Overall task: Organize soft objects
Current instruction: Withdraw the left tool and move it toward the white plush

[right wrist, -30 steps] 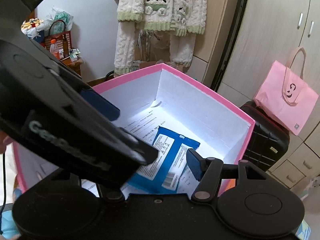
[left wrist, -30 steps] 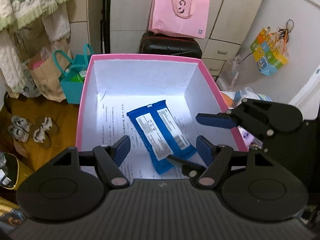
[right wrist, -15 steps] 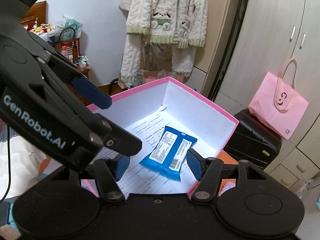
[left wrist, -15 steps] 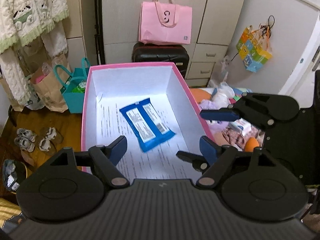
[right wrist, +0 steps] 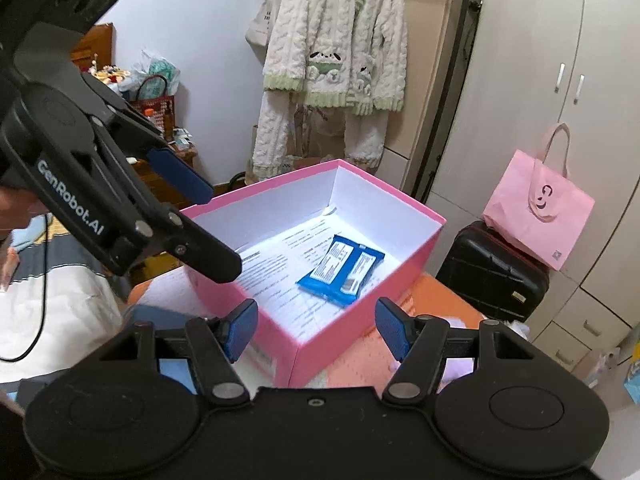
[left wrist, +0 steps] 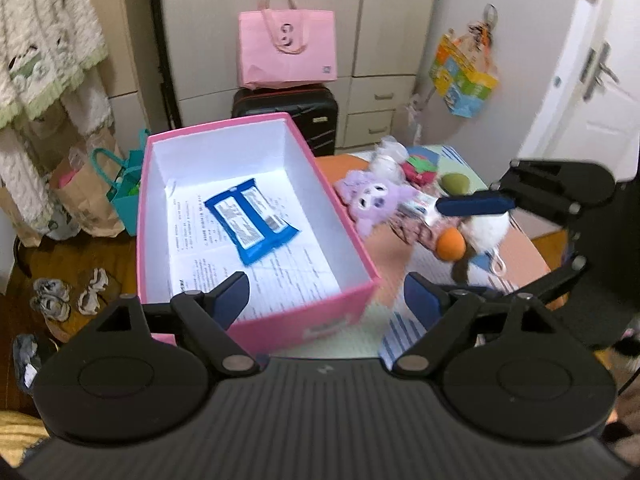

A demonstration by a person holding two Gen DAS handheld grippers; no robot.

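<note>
A pink box with a white inside stands on the orange table; it also shows in the right wrist view. A blue packet lies flat inside it, on printed paper, and shows in the right wrist view too. Right of the box lie soft toys: a purple plush, a white plush with an orange ball, a green one. My left gripper is open and empty above the box's near corner. My right gripper is open and empty, over the toys.
A black suitcase with a pink bag on it stands behind the table by the wardrobe. Teal and brown bags and shoes are on the floor left. White clothes hang on the wall.
Both grippers have pulled back and up out of the box and stay open. The blue packet stays lying in the box. The toys right of the box have come into view.
</note>
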